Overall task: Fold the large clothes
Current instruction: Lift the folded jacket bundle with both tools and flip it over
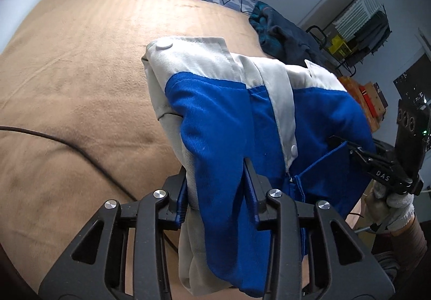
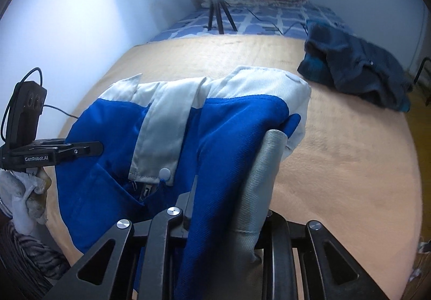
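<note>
Both grippers are busy with the same blue and white jacket (image 1: 229,122). On its own camera, the left gripper (image 1: 215,192) has its two fingers squeezed on a thick bunch of blue and grey cloth. The right gripper (image 2: 226,216) does the same on its side, with blue and grey cloth packed between its fingers. The jacket hangs between them, held up over the tan blanket (image 1: 80,89) on the bed, and its far white part with the round snap (image 1: 164,44) droops forward. A dark blue garment (image 2: 358,68) lies in a heap near the far right corner of the blanket, well apart from the jacket. A black cable (image 1: 67,143) runs across the blanket on the left. The jacket looks soft and floppy, but a bit thick and heavy, so it will sag and bunch up. I think it folds best if each gripper holds a flat edge or corner, like the hem or a shoulder, not a fat wad of cloth.
</note>
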Action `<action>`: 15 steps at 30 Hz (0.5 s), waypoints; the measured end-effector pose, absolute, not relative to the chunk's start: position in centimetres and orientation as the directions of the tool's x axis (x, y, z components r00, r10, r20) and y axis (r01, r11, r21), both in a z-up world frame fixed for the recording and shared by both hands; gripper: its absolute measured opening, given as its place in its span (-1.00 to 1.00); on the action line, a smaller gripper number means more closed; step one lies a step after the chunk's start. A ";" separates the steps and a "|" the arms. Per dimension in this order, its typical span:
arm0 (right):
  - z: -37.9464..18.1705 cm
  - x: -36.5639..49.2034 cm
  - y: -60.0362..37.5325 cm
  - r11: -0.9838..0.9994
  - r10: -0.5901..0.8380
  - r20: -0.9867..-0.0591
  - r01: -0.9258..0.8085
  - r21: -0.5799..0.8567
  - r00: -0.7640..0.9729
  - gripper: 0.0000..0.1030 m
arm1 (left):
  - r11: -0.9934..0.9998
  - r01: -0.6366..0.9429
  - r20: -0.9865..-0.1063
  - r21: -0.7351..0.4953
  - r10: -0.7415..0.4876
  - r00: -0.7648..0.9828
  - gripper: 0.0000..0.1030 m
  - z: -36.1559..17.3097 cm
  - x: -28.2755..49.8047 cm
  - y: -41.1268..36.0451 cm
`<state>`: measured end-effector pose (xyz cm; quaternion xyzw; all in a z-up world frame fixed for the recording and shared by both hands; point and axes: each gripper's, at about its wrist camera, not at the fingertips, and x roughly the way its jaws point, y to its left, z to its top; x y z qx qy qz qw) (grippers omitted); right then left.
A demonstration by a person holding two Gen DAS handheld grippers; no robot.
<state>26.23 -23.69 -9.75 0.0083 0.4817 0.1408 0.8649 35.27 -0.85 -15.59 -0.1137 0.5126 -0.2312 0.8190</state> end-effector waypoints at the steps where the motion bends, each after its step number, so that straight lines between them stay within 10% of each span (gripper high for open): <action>1: -9.3 25.6 -23.7 0.960 0.246 -0.828 -0.242 0.138 0.504 -0.58 | 0.868 0.270 -0.785 -0.417 -0.494 0.373 -0.32 -15.3 34.9 -0.9; 15: -3.3 20.9 -25.9 0.974 0.176 -0.739 -0.224 0.035 0.650 -0.59 | 0.847 0.423 -0.709 -0.323 -0.513 0.485 -0.34 -8.7 31.9 -5.6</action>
